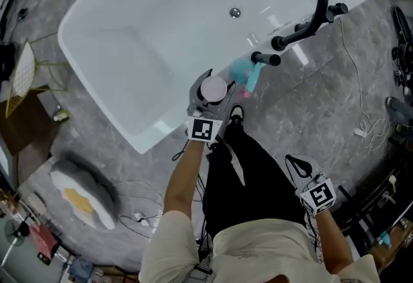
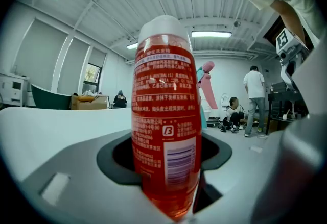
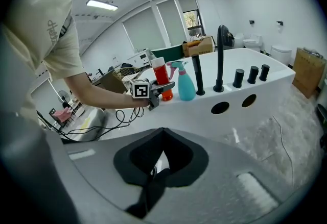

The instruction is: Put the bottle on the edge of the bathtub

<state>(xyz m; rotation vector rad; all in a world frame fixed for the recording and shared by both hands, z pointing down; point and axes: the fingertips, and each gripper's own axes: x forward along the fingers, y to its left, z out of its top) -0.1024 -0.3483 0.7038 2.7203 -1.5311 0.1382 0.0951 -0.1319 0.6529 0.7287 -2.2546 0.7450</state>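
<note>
A red bottle (image 1: pixel 213 89) with a white cap stands upright at the near rim of the white bathtub (image 1: pixel 148 127). My left gripper (image 1: pixel 215 97) is shut on its lower body. In the left gripper view the bottle (image 2: pixel 164 110) fills the middle, wedged between the jaws of the left gripper (image 2: pixel 166 155). The right gripper view shows the bottle (image 3: pixel 160 77) on the tub rim (image 3: pixel 245 72), just left of a teal spray bottle (image 3: pixel 185 85). My right gripper (image 1: pixel 297 164) hangs low beside the person's leg, away from the tub. Its jaws (image 3: pixel 153 177) meet, with nothing between them.
A black faucet (image 1: pixel 315 8) and black knobs (image 3: pixel 250 75) stand on the rim right of the spray bottle (image 1: pixel 244 72). Cables (image 1: pixel 368 124) lie on the grey floor. An egg-shaped cushion (image 1: pixel 80 195) lies at the lower left. Two people (image 2: pixel 245 103) are in the far background.
</note>
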